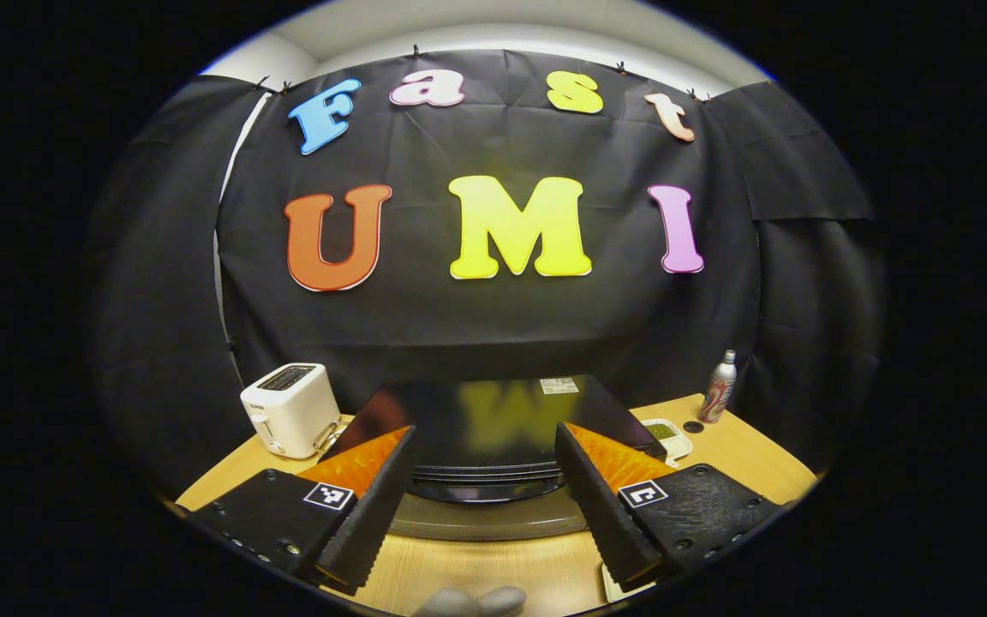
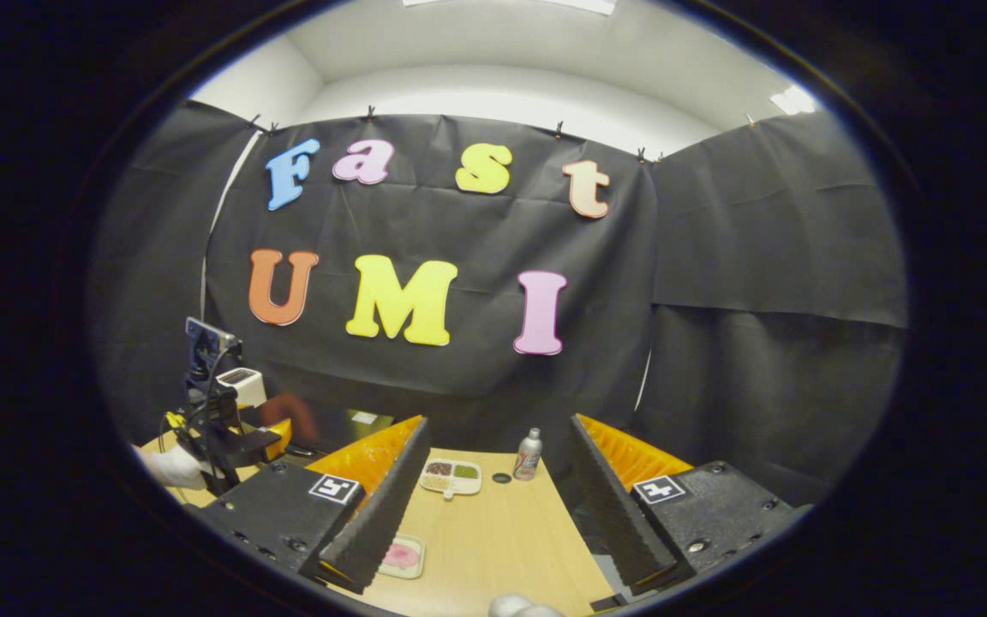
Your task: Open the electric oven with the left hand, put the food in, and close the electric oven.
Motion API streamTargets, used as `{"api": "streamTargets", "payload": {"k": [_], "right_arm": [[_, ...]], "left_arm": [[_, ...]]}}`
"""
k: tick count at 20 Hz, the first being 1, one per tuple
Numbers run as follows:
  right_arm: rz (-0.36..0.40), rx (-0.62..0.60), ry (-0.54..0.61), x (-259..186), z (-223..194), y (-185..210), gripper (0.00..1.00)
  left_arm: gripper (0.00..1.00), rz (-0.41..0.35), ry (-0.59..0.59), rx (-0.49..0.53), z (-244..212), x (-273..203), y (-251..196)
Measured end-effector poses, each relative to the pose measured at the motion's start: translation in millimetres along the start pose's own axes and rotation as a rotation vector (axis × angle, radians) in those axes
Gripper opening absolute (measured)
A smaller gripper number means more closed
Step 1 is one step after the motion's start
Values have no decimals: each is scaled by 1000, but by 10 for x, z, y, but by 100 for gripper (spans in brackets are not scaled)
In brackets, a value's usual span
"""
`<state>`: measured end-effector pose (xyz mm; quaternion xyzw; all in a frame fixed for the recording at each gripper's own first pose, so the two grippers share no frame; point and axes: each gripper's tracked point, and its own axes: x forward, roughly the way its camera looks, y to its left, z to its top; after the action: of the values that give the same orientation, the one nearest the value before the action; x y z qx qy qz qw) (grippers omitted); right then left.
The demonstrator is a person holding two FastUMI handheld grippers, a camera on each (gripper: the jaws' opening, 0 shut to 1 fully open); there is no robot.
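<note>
The black glossy electric oven (image 1: 493, 403) stands on the wooden table straight ahead in the left gripper view, its rounded front edge (image 1: 485, 514) low between my fingers. My left gripper (image 1: 485, 433) is open and held just in front of and above the oven, touching nothing. In the right gripper view a small dish of pink food (image 2: 402, 555) lies on the table by my left finger. My right gripper (image 2: 500, 424) is open over the table and holds nothing. The left gripper (image 2: 218, 428), held by a gloved hand (image 2: 172, 467), shows far left near the oven (image 2: 348, 422).
A white toaster (image 1: 290, 409) stands left of the oven. To the oven's right lie a white compartment tray of food (image 2: 451, 476), a bottle cap (image 2: 502, 477) and a silver can (image 2: 529, 454). Black cloth closes the back and sides.
</note>
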<state>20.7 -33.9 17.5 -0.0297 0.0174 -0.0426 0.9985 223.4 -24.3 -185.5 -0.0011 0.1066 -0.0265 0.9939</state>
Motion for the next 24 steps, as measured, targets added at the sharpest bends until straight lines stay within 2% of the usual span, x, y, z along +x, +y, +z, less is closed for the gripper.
{"api": "streamTargets", "payload": {"k": [1,2,3,4,13,24], "right_arm": [[-3,4,5,17,-6,1,99],[-7,7,10,34,-15,4,99],[-12,4,13,51,-15,0,99],[-14,-3,15,59,-18,8,99],[11,2,16,88,-50,73,100],[55,13,47,-33,-225,173,100]], "left_arm": [[96,0,49,-7,-147,99,10],[89,6,80,-6,-262,169,20],[97,11,102,-6,-372,214,37],[97,9,140,-9,-475,232,31],[98,3,147,6,-508,146,40],[98,6,176,-5,-819,-390,15]]}}
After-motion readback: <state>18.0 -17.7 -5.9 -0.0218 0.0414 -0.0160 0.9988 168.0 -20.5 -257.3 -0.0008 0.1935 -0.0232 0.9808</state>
